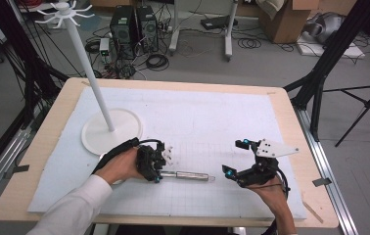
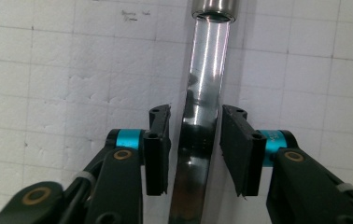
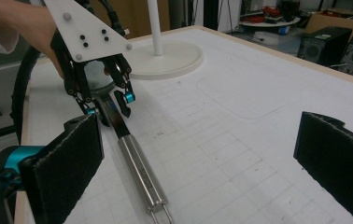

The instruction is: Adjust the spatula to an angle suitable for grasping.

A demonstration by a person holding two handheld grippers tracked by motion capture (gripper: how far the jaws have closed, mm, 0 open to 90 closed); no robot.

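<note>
A long metal utensil lies flat on the white gridded mat, its round steel handle pointing right toward my right gripper. My left gripper straddles its flat shiny neck. In the left gripper view the pads stand close on either side of the strip, with a thin gap at each, so my left gripper is open. The utensil's head is hidden behind that gripper and the hand. My right gripper is open wide beyond the handle's end, and its pads hold nothing.
A white stand with a round base, a tall pole and a ring of hooks on top stands at the mat's back left. The wooden table edge frames the mat. Computer towers and cables lie on the floor beyond.
</note>
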